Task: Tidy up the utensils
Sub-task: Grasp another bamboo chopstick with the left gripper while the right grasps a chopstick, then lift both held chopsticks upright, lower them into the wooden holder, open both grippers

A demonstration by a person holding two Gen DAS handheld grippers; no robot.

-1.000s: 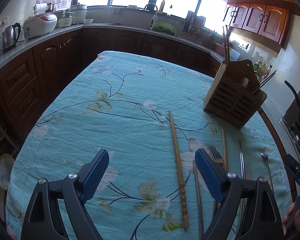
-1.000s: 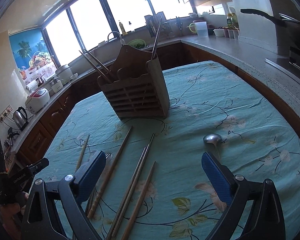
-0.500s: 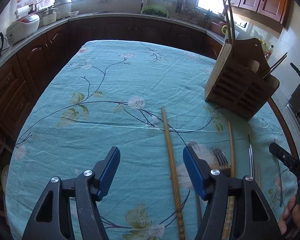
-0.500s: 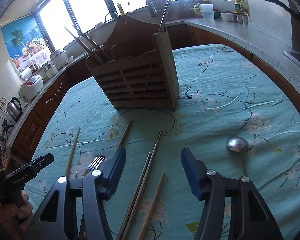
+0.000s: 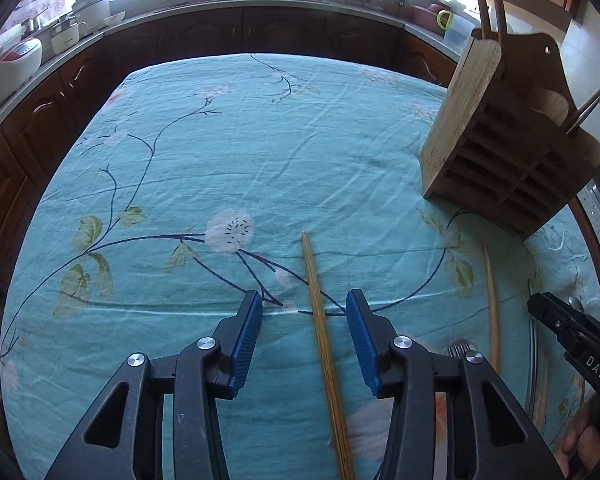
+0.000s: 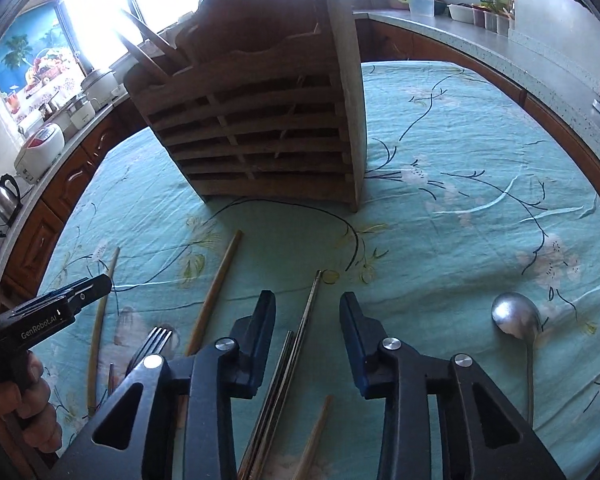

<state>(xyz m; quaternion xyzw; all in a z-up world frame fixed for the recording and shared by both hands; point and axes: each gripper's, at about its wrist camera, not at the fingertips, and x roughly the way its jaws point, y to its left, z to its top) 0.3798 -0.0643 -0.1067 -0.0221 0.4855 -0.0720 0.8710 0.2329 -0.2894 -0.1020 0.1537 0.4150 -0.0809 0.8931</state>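
Observation:
My left gripper [image 5: 305,309] is open, low over the teal floral tablecloth [image 5: 260,152], with a bamboo chopstick [image 5: 320,320] lying between its jaws, untouched. The wooden slatted utensil holder [image 5: 504,160] stands at the far right with chopsticks in it. My right gripper [image 6: 307,308] is open, straddling a pair of dark metal chopsticks [image 6: 306,320] in front of the holder [image 6: 260,128]. A bamboo chopstick [image 6: 216,292], a fork [image 6: 152,344], a thin stick [image 6: 100,320] and a spoon [image 6: 518,320] lie around it.
Another bamboo chopstick [image 5: 490,304] lies right of my left gripper. The other hand-held gripper shows at the left edge of the right wrist view [image 6: 48,312]. Dark cabinets and a counter with a rice cooker [image 5: 8,64] ring the table.
Both grippers have moved forward and lower towards the table, and their jaws have narrowed around the chopsticks. The holder looms closer in the right wrist view.

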